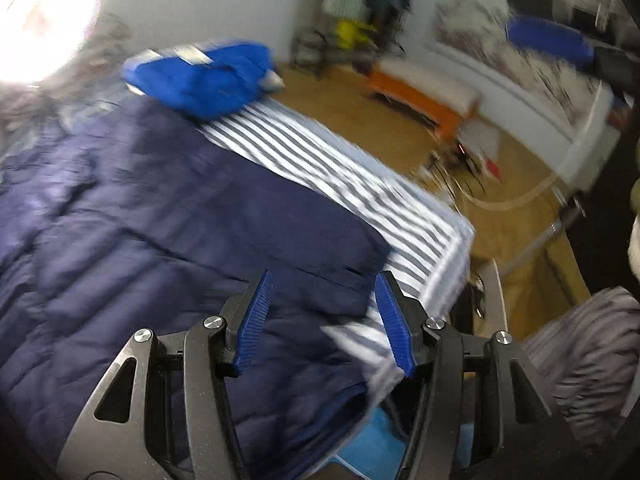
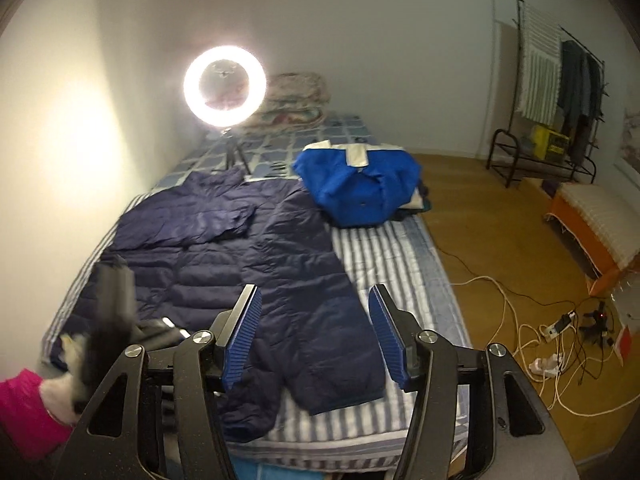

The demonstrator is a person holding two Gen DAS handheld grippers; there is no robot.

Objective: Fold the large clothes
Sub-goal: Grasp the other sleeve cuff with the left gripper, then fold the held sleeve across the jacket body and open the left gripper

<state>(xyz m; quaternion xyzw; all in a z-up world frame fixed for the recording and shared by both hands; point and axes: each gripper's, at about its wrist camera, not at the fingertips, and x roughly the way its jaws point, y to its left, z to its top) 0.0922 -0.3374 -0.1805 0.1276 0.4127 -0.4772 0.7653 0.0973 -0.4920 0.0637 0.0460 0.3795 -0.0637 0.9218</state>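
A navy quilted puffer jacket (image 2: 224, 248) lies spread on the striped bed (image 2: 392, 256), one sleeve folded across its upper part. It also fills the left wrist view (image 1: 140, 216). My left gripper (image 1: 324, 320) is open and empty, low over the jacket's near hem; it also shows blurred at the left of the right wrist view (image 2: 112, 312). My right gripper (image 2: 316, 336) is open and empty, above the jacket's lower right part near the bed's foot.
A folded bright blue jacket (image 2: 356, 184) lies on other clothes at the bed's far right; it also shows in the left wrist view (image 1: 204, 76). A ring light (image 2: 224, 86) stands at the head. Cables (image 2: 532, 340), an orange bench (image 2: 596, 224) and a clothes rack (image 2: 552, 92) stand on the floor at right.
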